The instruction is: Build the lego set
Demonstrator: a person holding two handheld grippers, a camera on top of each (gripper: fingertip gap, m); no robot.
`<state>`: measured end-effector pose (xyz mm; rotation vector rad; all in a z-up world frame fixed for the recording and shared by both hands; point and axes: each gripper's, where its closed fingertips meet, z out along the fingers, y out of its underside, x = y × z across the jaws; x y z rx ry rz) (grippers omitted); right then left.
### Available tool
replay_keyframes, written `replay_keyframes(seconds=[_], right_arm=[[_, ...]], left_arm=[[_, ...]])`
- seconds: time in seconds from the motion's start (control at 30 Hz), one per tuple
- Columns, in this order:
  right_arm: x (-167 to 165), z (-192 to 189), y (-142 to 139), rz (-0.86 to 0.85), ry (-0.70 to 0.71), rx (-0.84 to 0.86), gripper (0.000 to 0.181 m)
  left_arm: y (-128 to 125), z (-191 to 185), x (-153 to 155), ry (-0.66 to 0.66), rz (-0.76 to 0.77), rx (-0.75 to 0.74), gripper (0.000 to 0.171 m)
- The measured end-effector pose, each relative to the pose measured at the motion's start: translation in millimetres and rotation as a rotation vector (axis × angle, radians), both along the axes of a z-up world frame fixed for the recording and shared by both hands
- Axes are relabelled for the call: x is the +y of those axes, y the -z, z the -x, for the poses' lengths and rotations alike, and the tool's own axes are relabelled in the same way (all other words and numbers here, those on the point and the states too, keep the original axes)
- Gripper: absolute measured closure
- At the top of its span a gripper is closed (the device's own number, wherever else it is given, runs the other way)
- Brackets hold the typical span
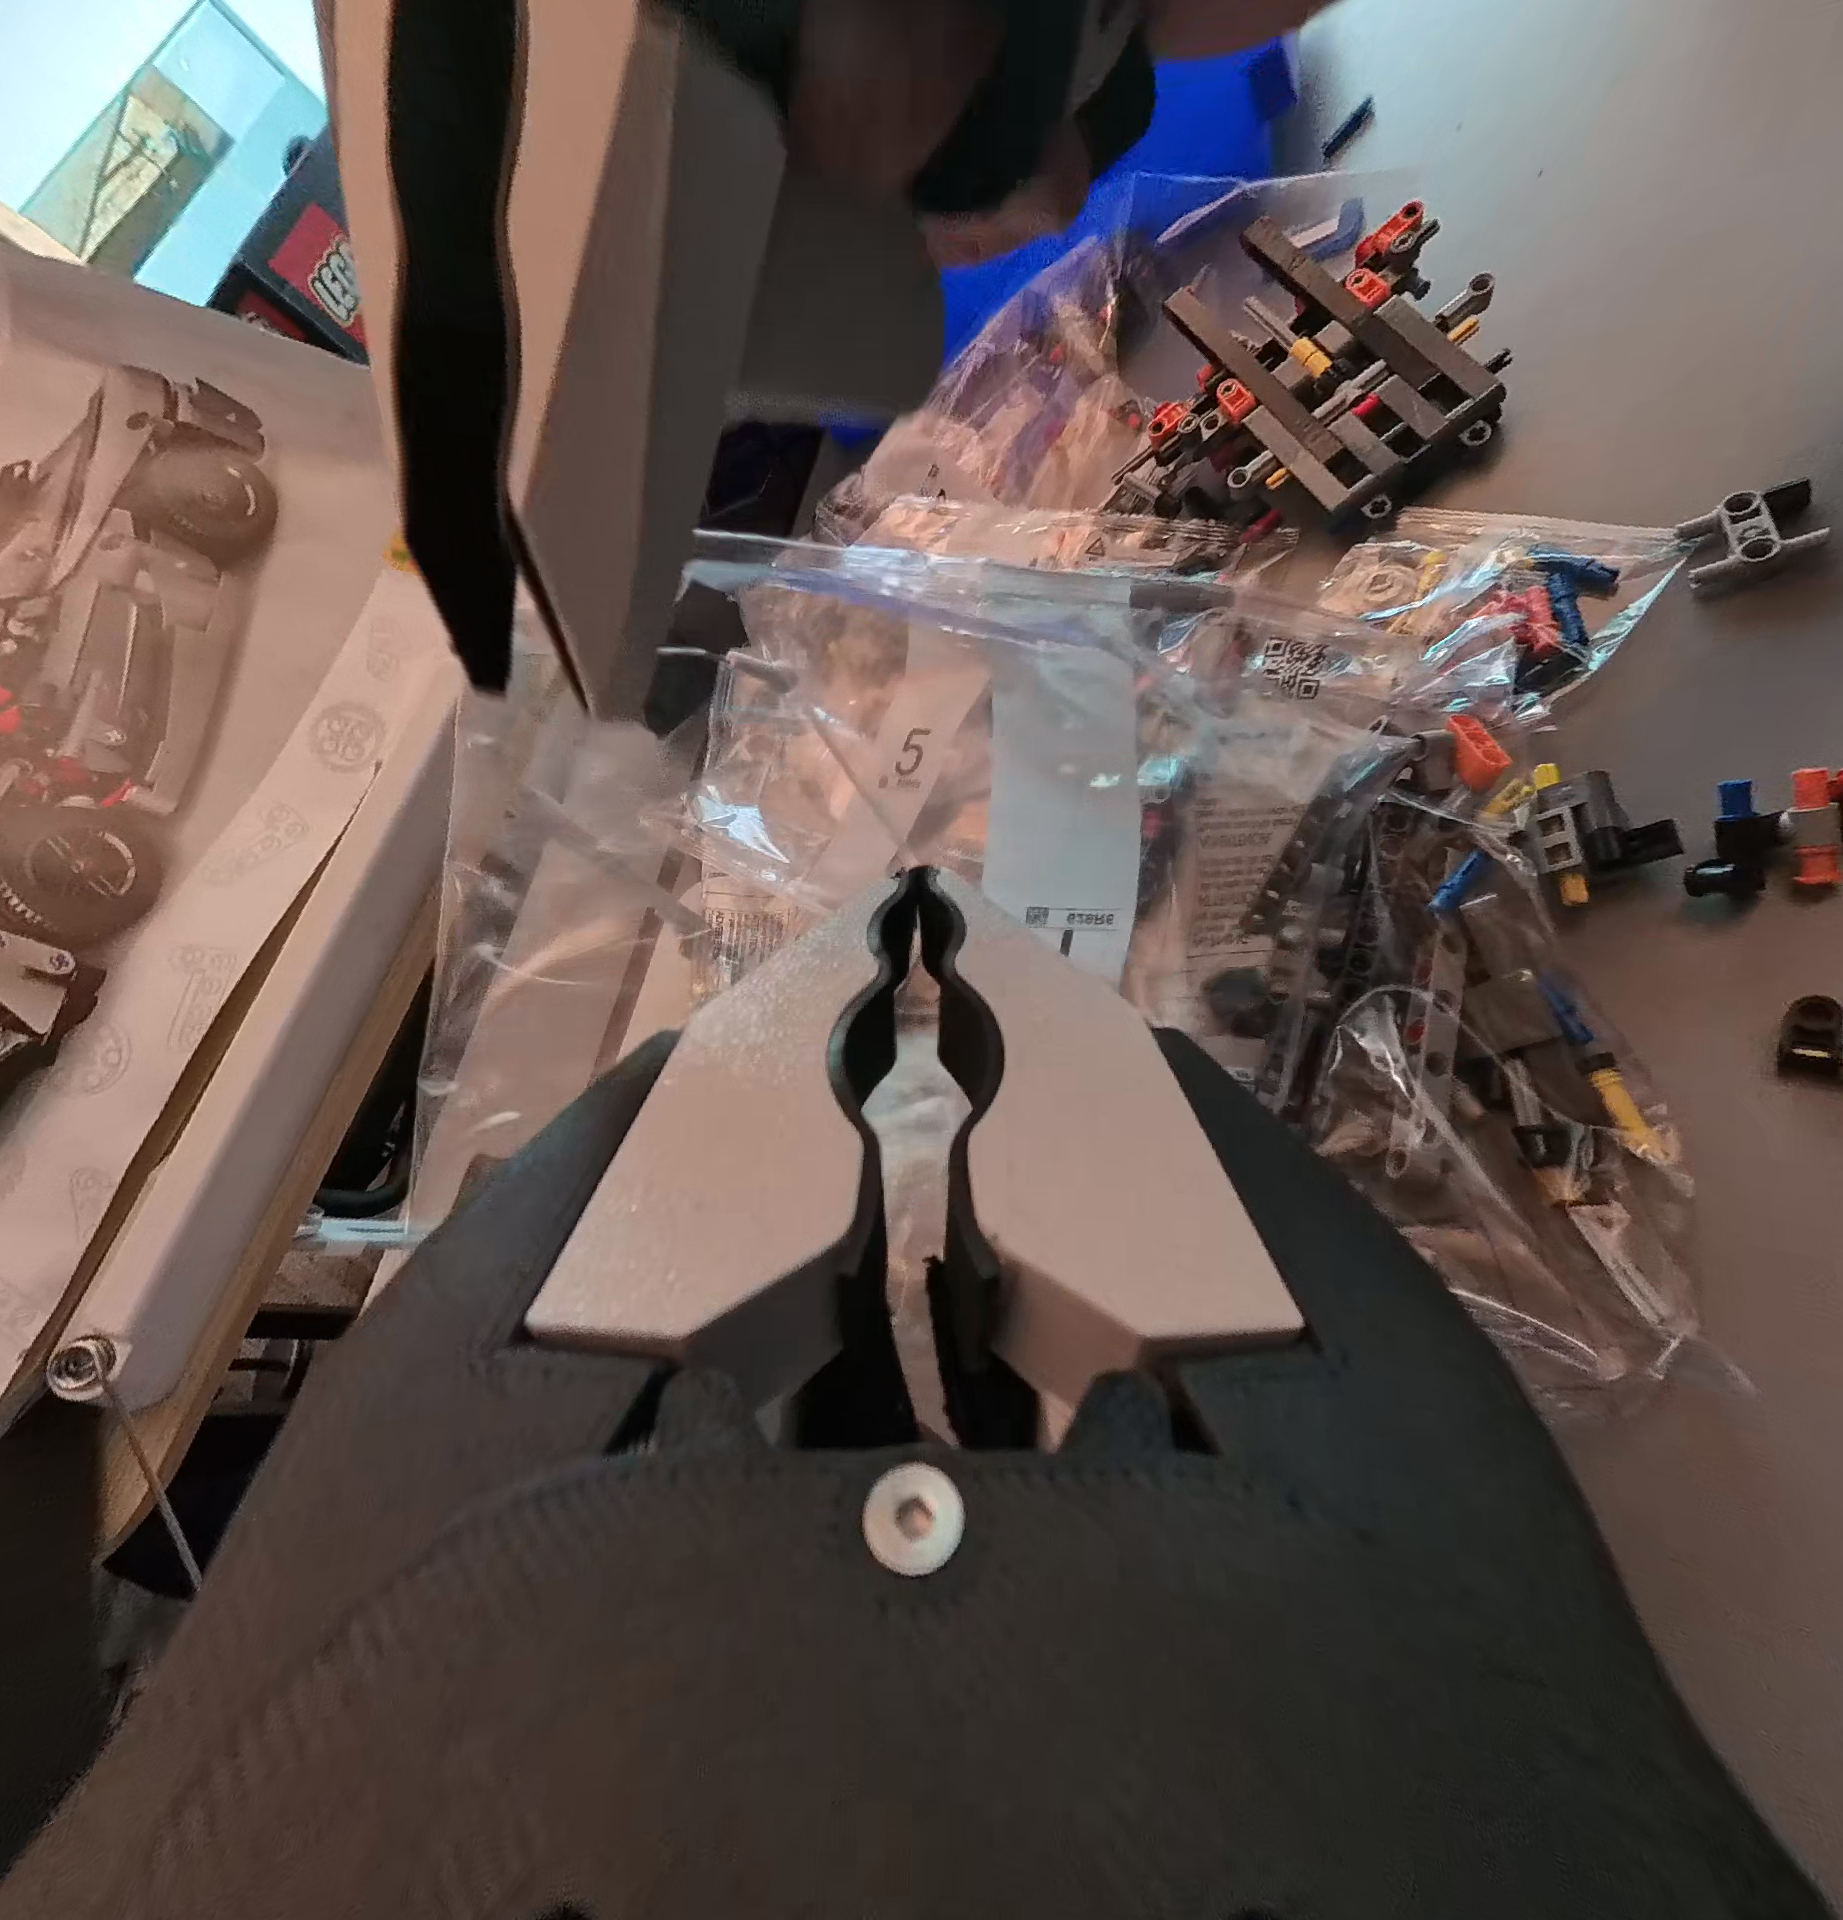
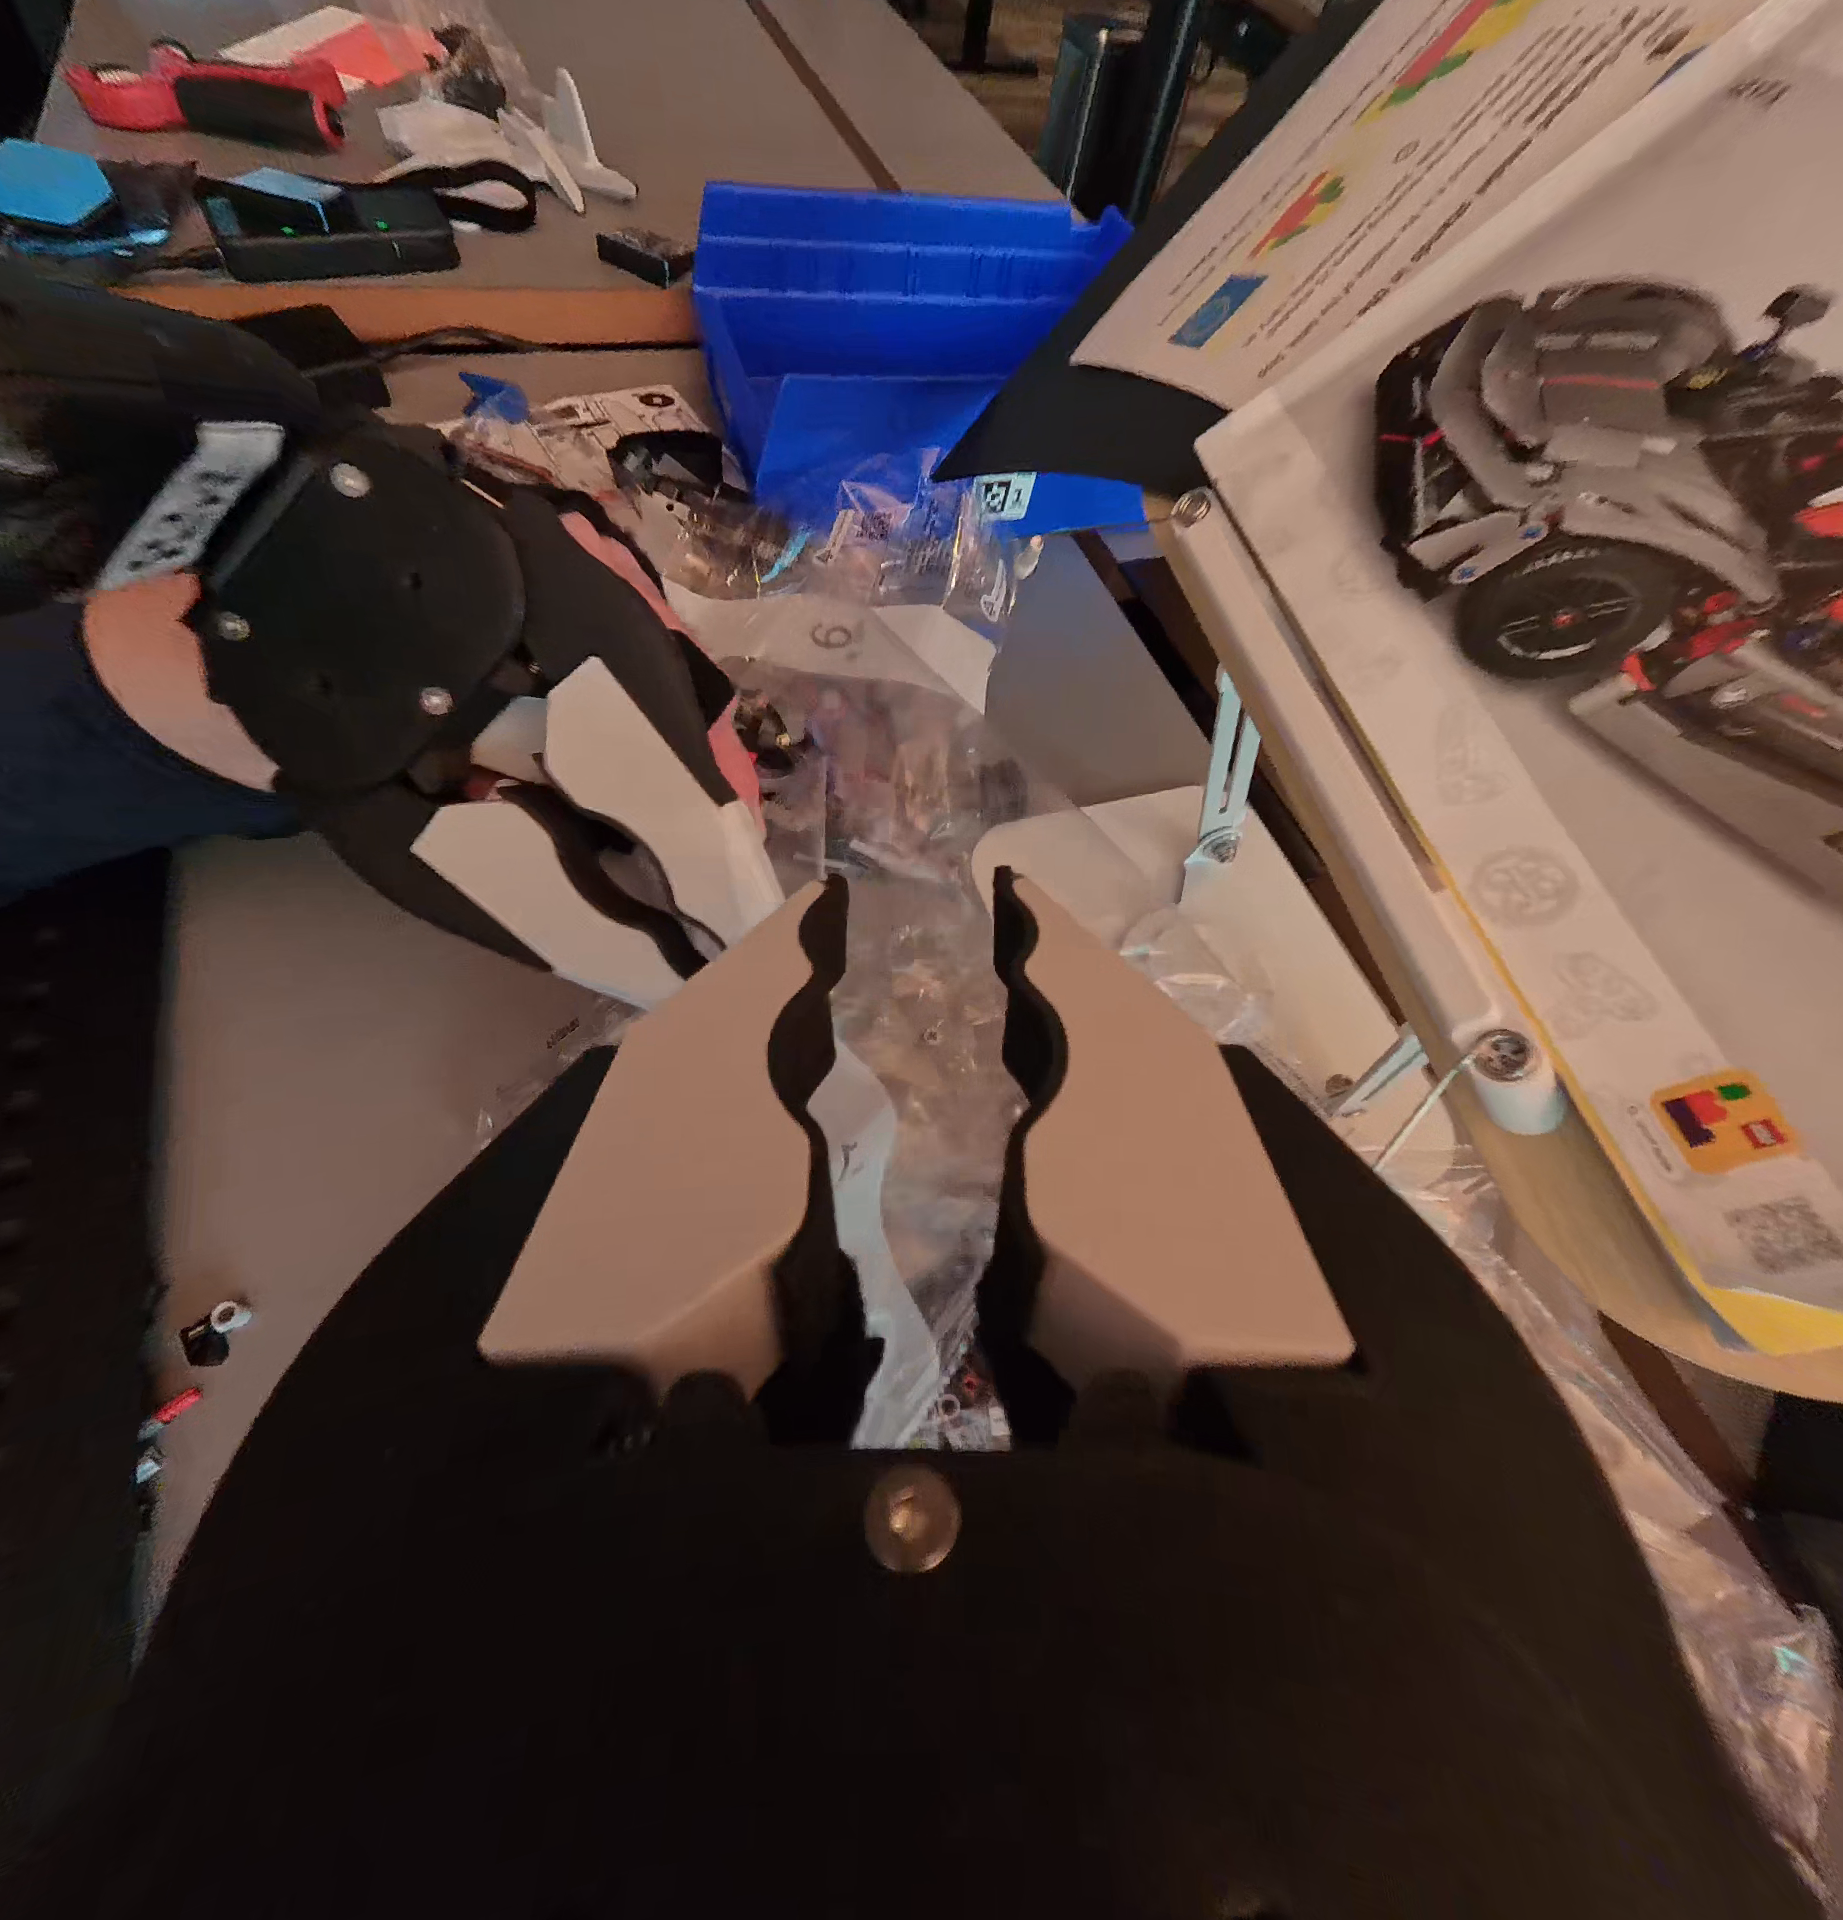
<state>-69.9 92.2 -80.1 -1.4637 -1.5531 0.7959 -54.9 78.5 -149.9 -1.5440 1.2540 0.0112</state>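
Lego parts sit mostly in clear plastic bags heaped across the middle of the left wrist view, on a grey desk. At the upper right of that view lies a partly built dark grey frame with red and yellow pins, and loose small pieces are scattered along the right edge. The left claw fills the lower centre, its tips pressed together on the edge of a clear bag. The right claw's pale fingers reach down from the upper left of the same view. An instruction booklet showing a car stands propped at the left.

In the right wrist view the right claw is parted, poised over the bag pile with nothing between its tips. The left claw appears at centre left, tips down in the bags. A blue bin stands at upper centre, and the booklet leans on its stand at the right
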Motion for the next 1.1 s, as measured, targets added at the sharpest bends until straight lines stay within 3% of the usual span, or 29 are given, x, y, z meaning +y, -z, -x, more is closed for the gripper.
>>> replay_keyframes(seconds=[0.13, 0.2, 0.3, 0.43, 0.53, 0.6, 0.87, 1.1], right_arm=[[-32.1, -23.5, -10.8, -0.009, -0.163, -0.025, 0.17], [-51.6, -35.3, 0.7, -0.011, -0.254, -0.102, 0.178], [-79.3, -45.2, 42.2, 0.029, -0.361, -0.277, 0.168], [-115.6, -50.3, 120.3, 0.03, -0.511, -0.531, 0.159], [-136.4, -58.4, 169.2, 0.03, -0.602, -0.702, 0.162], [-139.7, -61.1, 187.0, 0.015, -0.611, -0.769, 0.164], [-136.8, -57.5, 192.5, 0.006, -0.591, -0.761, 0.175], [-110.5, -49.9, 157.1, 0.002, -0.51, -0.544, 0.177]], left_arm=[[3.0, 10.4, 6.9, -0.046, 0.017, -0.006, 0.171], [5.2, 16.8, 11.3, -0.074, 0.027, -0.012, 0.171], [9.6, 26.4, 18.5, -0.124, 0.041, -0.012, 0.171], [11.2, 30.4, 21.4, -0.147, 0.044, -0.012, 0.171], [13.1, 31.0, 21.9, -0.15, 0.047, -0.007, 0.171], [14.7, 31.3, 21.8, -0.149, 0.056, -0.006, 0.171], [20.0, 32.4, 22.9, -0.161, 0.095, -0.023, 0.171], [30.3, 39.0, 21.6, -0.187, 0.204, -0.064, 0.152]])
